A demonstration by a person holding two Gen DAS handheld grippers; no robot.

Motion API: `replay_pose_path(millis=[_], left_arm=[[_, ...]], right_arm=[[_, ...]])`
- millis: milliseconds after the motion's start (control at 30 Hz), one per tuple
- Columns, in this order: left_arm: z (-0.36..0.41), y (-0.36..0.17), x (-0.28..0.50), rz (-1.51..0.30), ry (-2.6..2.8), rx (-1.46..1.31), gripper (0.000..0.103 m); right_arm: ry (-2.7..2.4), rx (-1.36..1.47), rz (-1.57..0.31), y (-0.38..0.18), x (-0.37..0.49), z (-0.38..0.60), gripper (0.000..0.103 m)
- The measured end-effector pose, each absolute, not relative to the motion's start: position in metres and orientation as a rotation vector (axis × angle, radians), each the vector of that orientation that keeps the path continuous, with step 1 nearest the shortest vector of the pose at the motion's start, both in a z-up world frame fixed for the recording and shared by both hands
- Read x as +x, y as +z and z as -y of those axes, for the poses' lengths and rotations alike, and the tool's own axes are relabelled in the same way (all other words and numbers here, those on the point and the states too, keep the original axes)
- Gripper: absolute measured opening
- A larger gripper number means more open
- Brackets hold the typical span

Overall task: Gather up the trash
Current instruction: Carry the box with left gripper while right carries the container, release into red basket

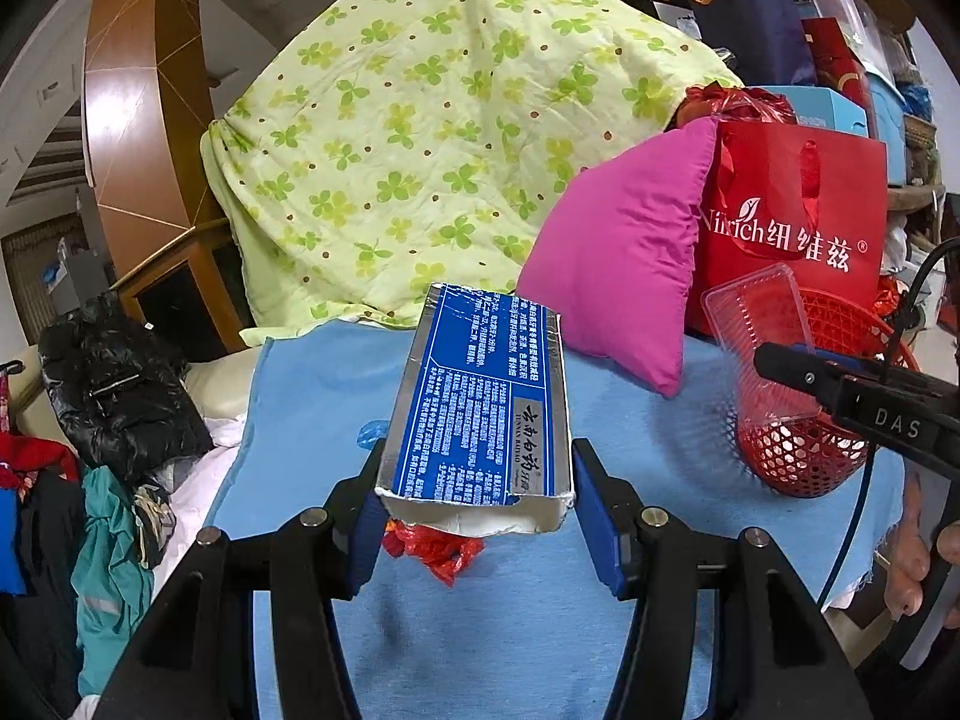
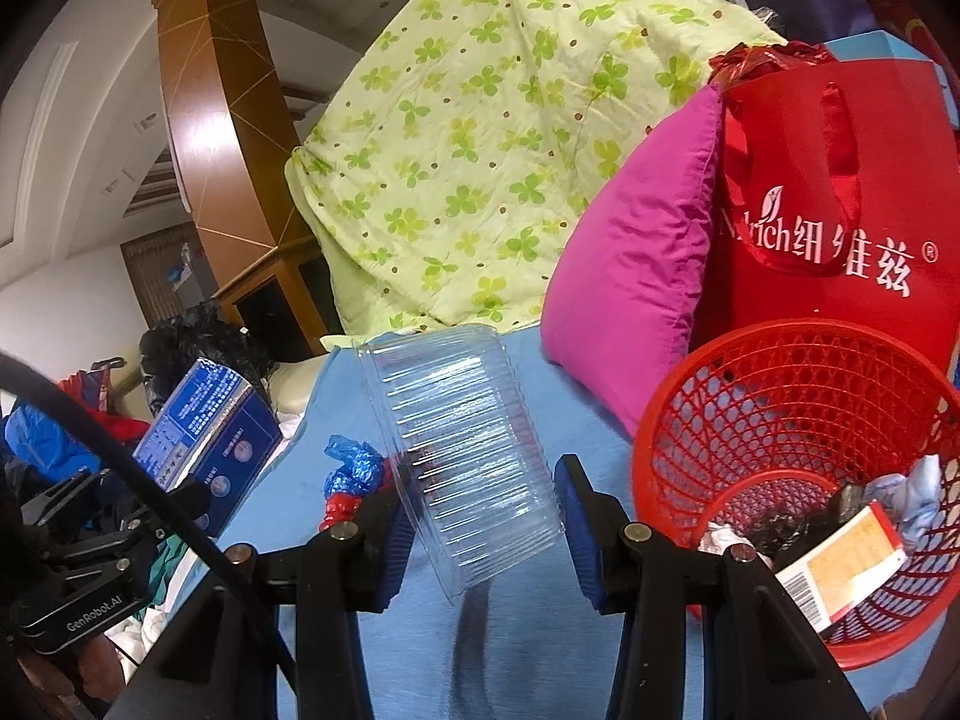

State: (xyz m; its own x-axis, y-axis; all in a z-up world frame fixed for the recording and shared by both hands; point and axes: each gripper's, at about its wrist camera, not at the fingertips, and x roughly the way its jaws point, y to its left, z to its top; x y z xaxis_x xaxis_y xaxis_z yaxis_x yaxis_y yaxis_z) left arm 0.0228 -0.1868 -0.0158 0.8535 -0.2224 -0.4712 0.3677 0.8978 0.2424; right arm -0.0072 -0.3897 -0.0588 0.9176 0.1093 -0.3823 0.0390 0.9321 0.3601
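My left gripper (image 1: 477, 516) is shut on a blue and silver carton (image 1: 480, 408), held end-on above the blue cloth (image 1: 312, 396). Under it lies a red wrapper scrap (image 1: 435, 549), and a blue scrap (image 1: 372, 433) lies to the left. My right gripper (image 2: 480, 516) is shut on a clear ribbed plastic tray (image 2: 462, 438), tilted and lifted off the cloth. The red mesh basket (image 2: 798, 396) stands just right of it and holds paper, a black bag and a barcoded carton (image 2: 840, 570). In the left wrist view the tray (image 1: 759, 348) hangs before the basket (image 1: 804, 456).
A pink pillow (image 2: 636, 264) and a red gift bag (image 2: 840, 198) stand behind the basket. A green clover quilt (image 1: 420, 138) is piled at the back. A black bag (image 1: 114, 396) and clothes lie off the left edge. A blue-and-red scrap (image 2: 351, 480) lies on the cloth.
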Motion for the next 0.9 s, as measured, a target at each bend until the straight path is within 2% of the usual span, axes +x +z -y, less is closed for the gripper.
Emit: replay_pose_path(millis=[900], left_arm=[[0.24, -0.017, 0.007, -0.451, -0.431, 0.393, 0.059]], right_arm=[[-0.095, 0.462, -0.319, -0.055, -0.058, 0.45, 0.047]])
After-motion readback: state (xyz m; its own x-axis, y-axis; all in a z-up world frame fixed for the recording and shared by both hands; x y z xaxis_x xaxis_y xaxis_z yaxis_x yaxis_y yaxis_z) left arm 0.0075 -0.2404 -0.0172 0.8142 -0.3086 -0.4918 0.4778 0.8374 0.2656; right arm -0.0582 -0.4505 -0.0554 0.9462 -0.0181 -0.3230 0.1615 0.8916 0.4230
